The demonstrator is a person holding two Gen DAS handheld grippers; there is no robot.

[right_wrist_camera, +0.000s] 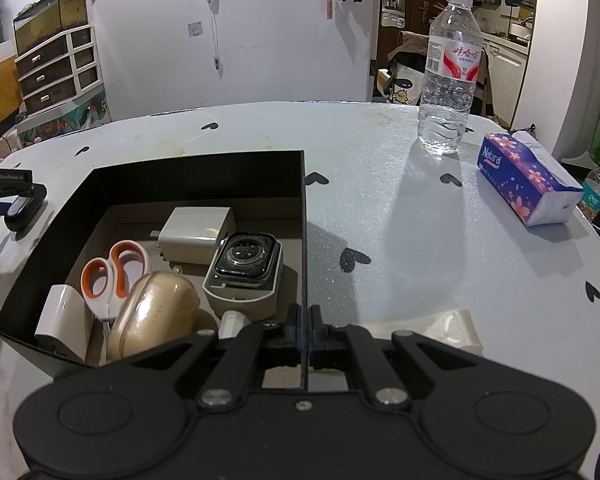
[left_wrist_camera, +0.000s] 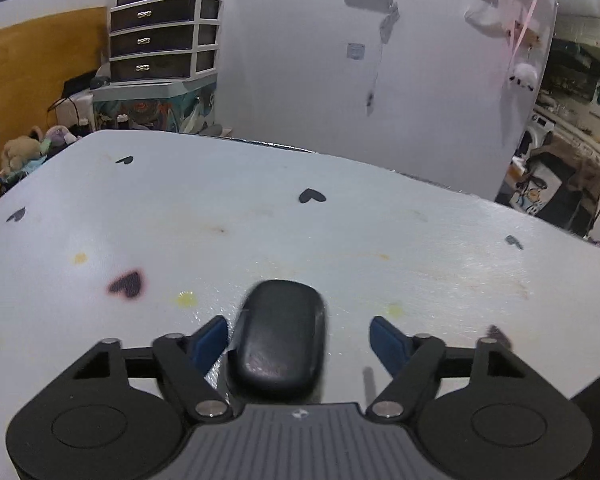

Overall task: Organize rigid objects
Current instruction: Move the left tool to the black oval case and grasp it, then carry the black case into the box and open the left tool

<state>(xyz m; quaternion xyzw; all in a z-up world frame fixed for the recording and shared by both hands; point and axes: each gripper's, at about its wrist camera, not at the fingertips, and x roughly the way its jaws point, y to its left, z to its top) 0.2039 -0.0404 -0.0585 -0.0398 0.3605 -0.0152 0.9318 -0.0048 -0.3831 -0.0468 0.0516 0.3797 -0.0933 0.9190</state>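
White heart-print table [left_wrist_camera: 260, 220] | left tongs [left_wrist_camera: 298, 338] wide apart, black case [left_wrist_camera: 280, 332] between | right tongs [right_wrist_camera: 305, 322] clamped on box wall [right_wrist_camera: 303, 240]

Glossy black plastic case [left_wrist_camera: 278, 332]; matt black cardboard box [right_wrist_camera: 204, 176].

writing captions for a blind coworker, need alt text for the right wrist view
The right hand-held gripper is shut on the right wall of a black box holding scissors, a smartwatch, a white charger and a beige case. A water bottle and tissue pack stand beyond.
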